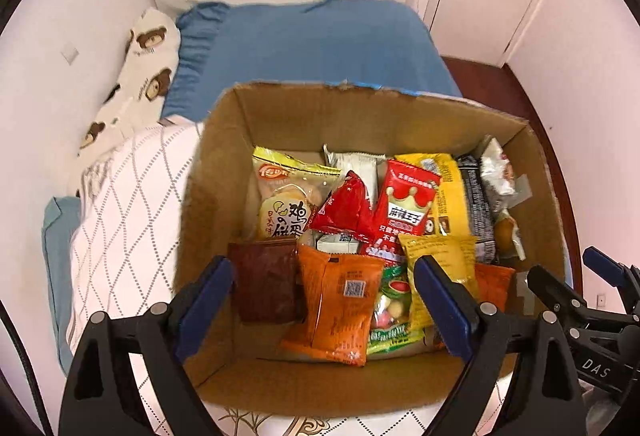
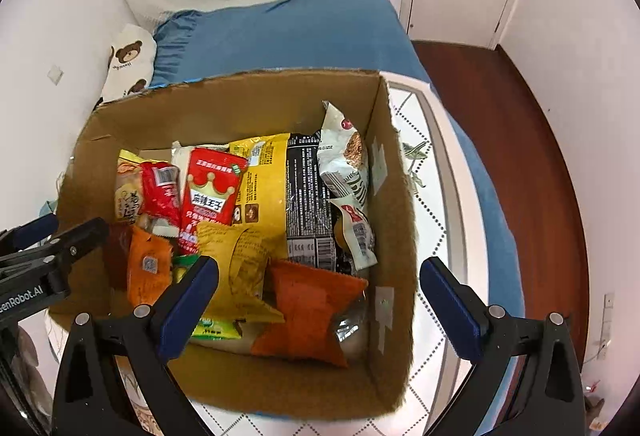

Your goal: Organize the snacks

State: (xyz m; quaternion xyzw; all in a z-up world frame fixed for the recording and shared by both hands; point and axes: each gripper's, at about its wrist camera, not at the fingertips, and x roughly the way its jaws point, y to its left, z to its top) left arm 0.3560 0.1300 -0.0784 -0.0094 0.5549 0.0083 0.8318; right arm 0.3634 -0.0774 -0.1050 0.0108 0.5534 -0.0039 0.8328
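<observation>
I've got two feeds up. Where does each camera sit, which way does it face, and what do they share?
Left wrist: on the left gripper, looking down into the cardboard box of snacks from its near left side; own jaws open, right gripper at the right edge.
Right wrist: on the right gripper, looking down over the box's right wall; own jaws open, left gripper at the left edge.
Shared: box, red crown packet, blue bed.

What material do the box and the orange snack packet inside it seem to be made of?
The box looks like brown corrugated cardboard: matte, with rough torn edges along the rim. The orange snack packet appears to be thin plastic film, slightly glossy, with creases and a crimped serrated seam at the end; whether it is foil-lined cannot be told.
</observation>
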